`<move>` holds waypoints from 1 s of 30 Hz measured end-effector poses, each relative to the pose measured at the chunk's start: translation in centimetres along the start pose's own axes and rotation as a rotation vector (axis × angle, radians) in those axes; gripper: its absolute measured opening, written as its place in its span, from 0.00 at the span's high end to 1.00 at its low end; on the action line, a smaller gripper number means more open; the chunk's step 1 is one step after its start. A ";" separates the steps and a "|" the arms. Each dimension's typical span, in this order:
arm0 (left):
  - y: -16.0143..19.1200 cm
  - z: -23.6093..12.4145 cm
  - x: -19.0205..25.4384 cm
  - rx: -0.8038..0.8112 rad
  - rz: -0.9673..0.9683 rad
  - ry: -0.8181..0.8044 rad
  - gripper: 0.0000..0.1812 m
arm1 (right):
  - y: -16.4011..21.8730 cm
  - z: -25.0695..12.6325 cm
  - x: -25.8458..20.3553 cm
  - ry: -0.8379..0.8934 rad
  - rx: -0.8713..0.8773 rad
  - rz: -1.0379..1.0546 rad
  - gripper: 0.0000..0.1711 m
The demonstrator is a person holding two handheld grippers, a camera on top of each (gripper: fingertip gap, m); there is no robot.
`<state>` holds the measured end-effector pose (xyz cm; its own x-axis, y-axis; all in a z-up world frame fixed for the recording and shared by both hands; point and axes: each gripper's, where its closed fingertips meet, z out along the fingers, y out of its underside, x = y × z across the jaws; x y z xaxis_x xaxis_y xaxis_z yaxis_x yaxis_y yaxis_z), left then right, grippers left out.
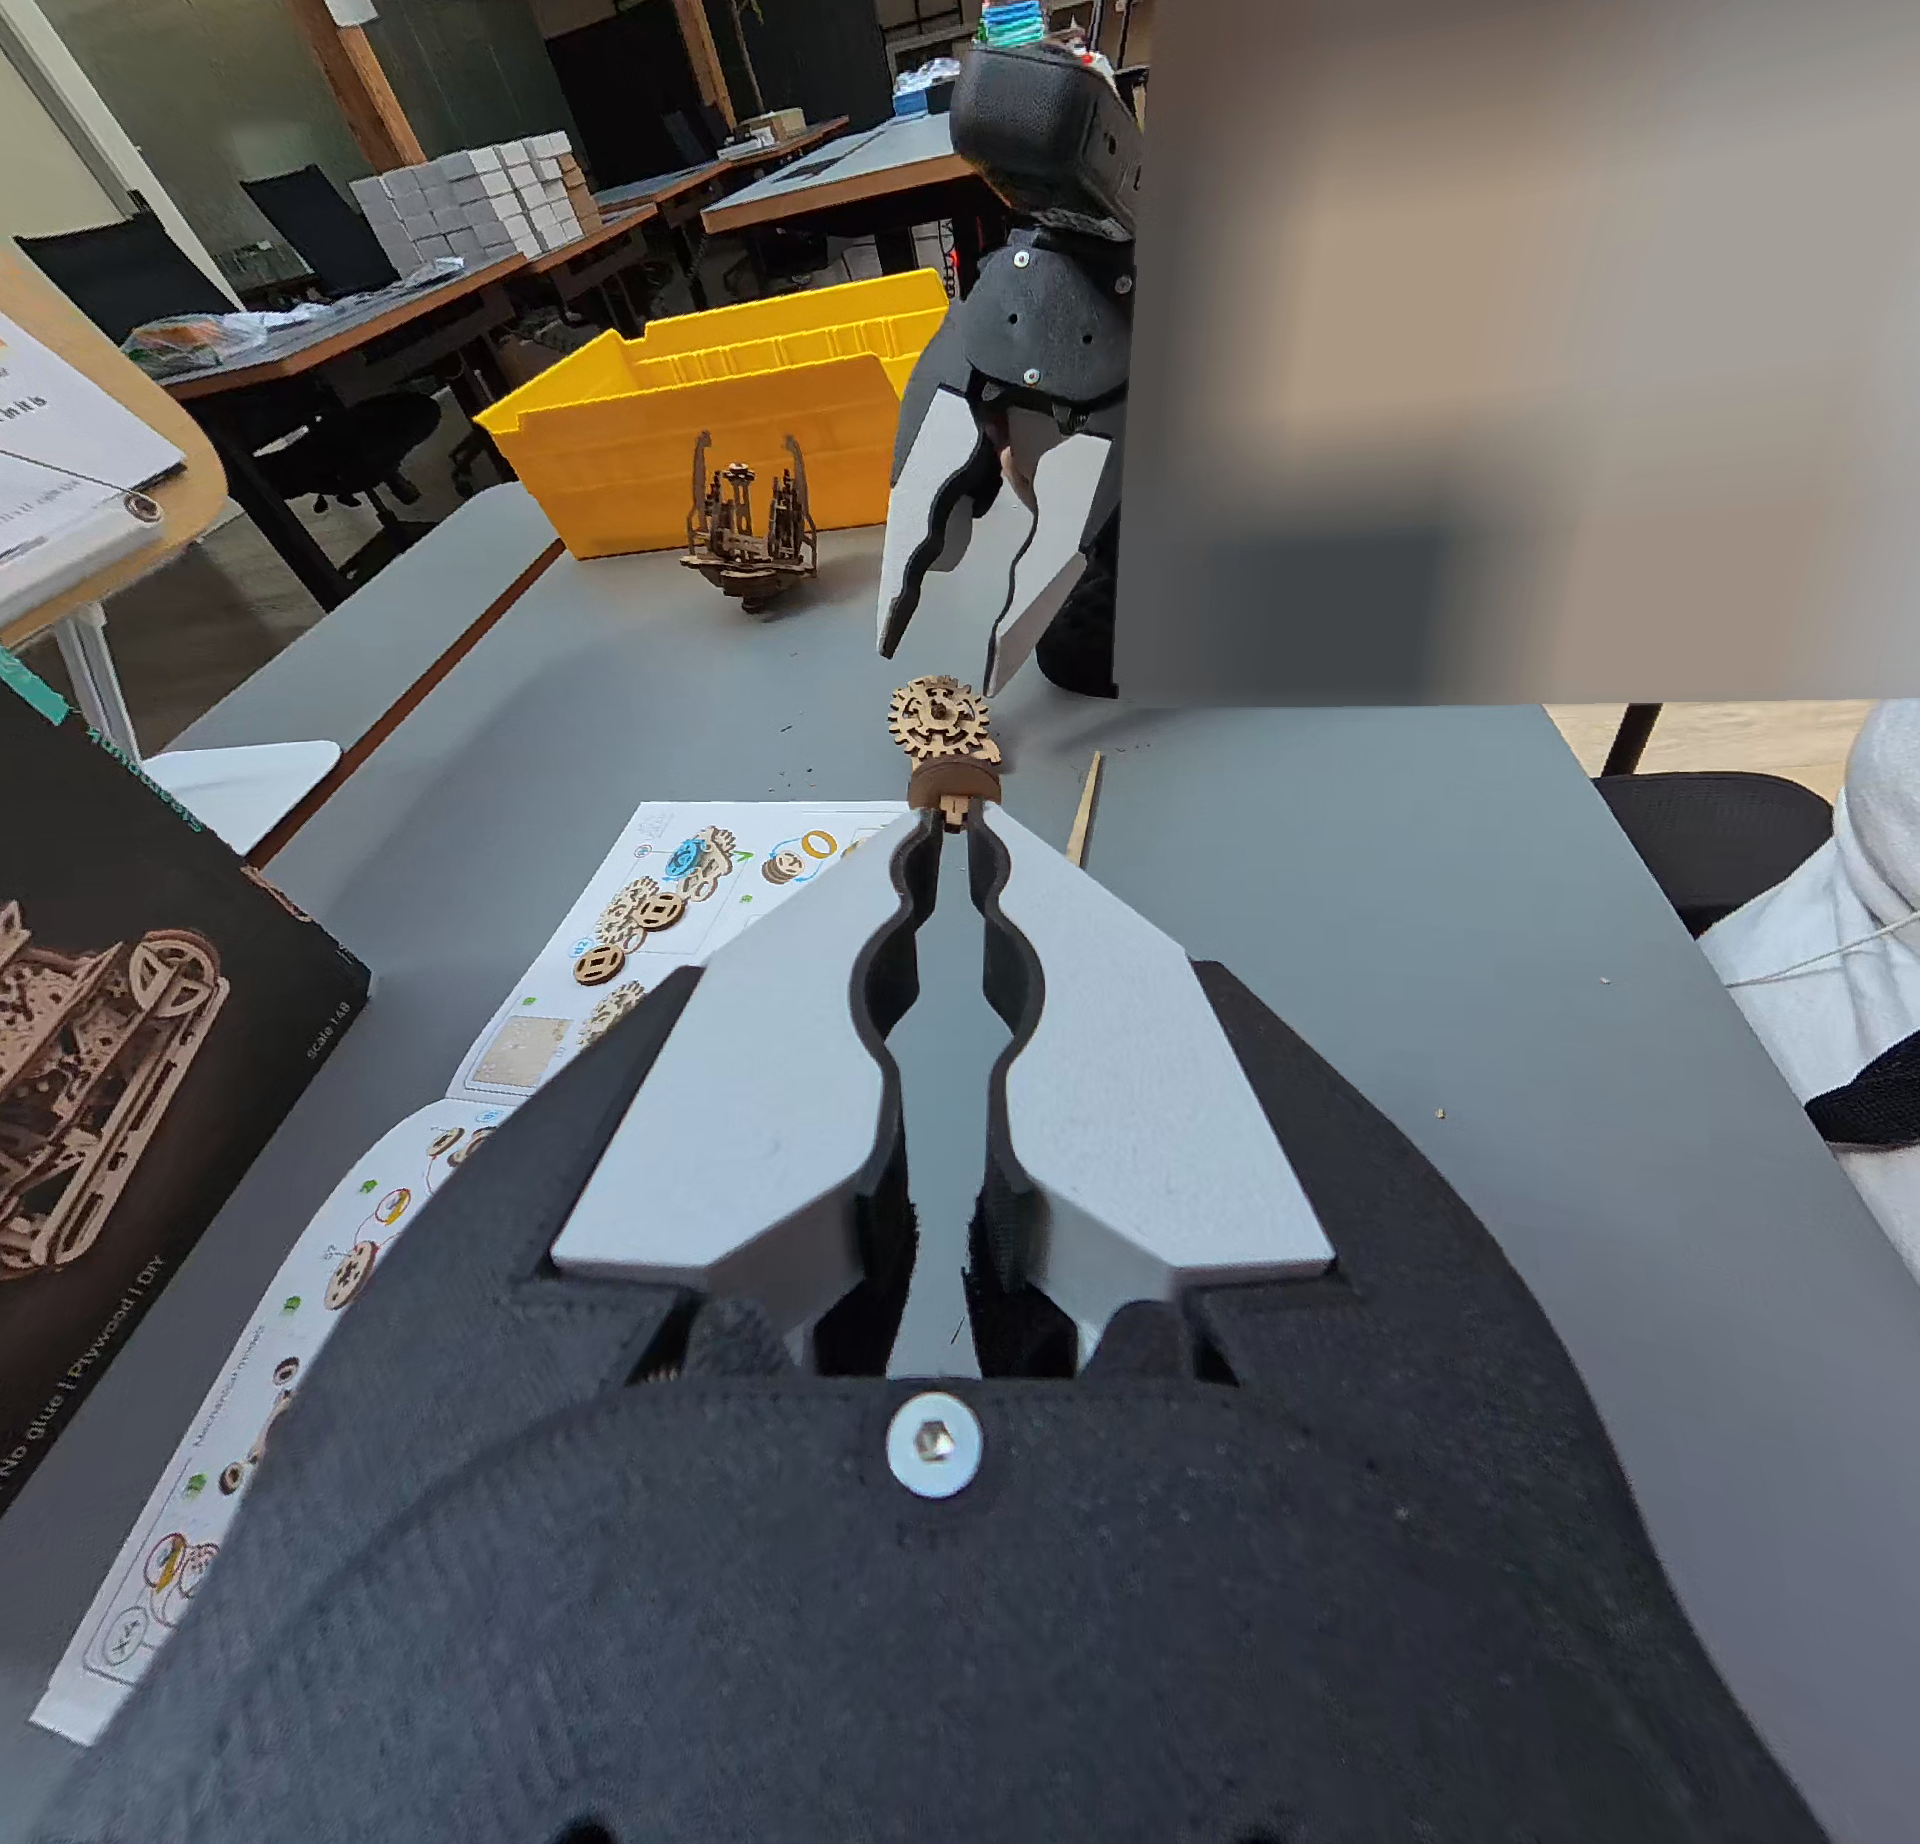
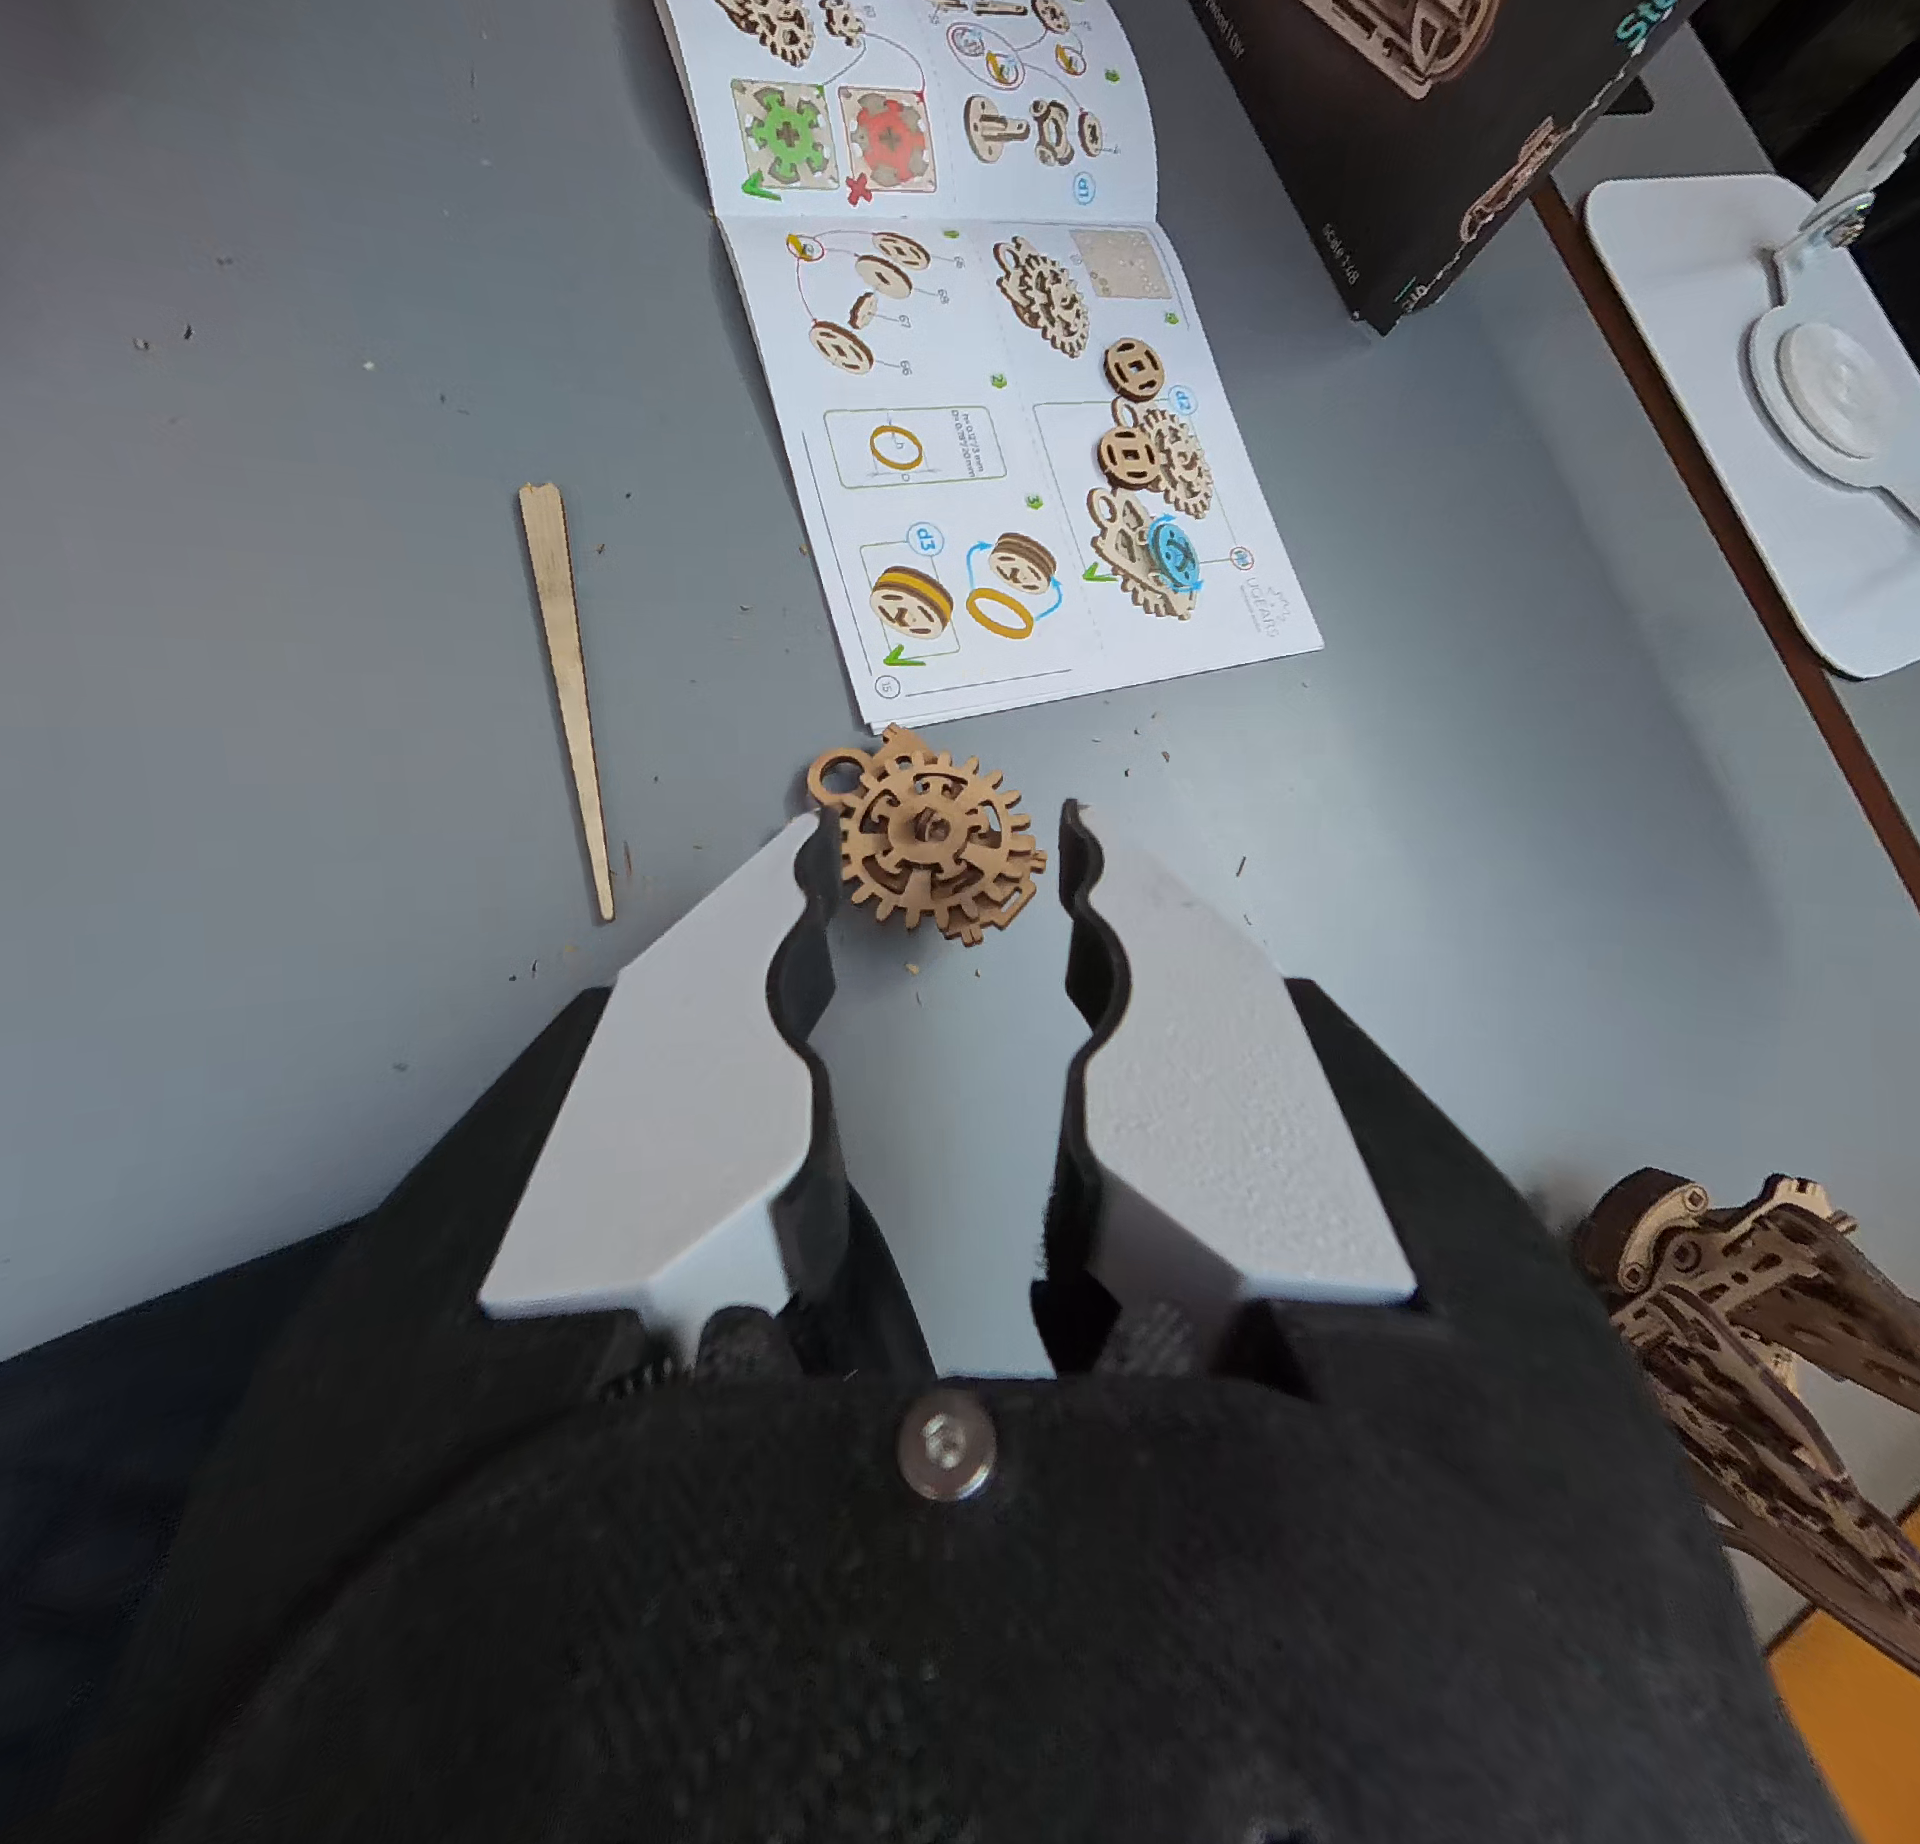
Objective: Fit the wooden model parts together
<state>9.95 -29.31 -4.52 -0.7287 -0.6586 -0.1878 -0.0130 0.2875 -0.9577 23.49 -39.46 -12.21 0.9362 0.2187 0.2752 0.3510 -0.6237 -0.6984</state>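
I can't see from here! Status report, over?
Left gripper shut on small wooden part. Right gripper open around gear assembly. Nothing in the way.

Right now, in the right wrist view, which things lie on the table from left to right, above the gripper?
Wooden stick → gear assembly → instruction booklet → dark model box → white stand base.

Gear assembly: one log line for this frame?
left hand-held gripper: shut on small wooden part | right hand-held gripper: open, straddling gear assembly on table | parts not joined
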 end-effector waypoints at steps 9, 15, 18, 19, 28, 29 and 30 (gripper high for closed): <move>-0.6 -0.7 -0.2 0.025 0.004 -0.004 0.98 | 2.0 1.7 -0.1 -0.018 -0.065 -0.041 0.73; -0.9 -1.3 -0.9 0.028 0.011 -0.034 0.99 | 2.3 0.9 2.5 0.088 -0.038 0.008 0.73; -0.4 -1.7 -1.7 0.000 0.006 -0.067 0.98 | 3.5 0.1 5.4 0.196 -0.040 0.116 0.73; -0.1 -1.9 -2.1 -0.018 0.005 -0.084 0.98 | 4.0 0.1 5.9 0.212 -0.046 0.140 0.73; -0.7 -5.9 -5.2 -0.011 -0.044 -0.202 0.98 | 3.7 0.1 5.7 0.196 -0.037 0.173 0.71; -0.8 -6.3 -5.4 -0.009 -0.049 -0.212 0.98 | 3.3 -0.3 5.8 0.205 -0.018 0.175 0.71; -0.9 -6.7 -5.7 -0.007 -0.051 -0.224 0.98 | 2.9 -0.7 5.9 0.215 0.005 0.177 0.71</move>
<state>9.48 -21.15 -1.11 -0.5570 -0.8101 -0.1831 -0.0516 0.2539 -0.9659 30.04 -40.44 -12.13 0.9577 -0.0583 0.2819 0.1825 -0.6345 -0.7510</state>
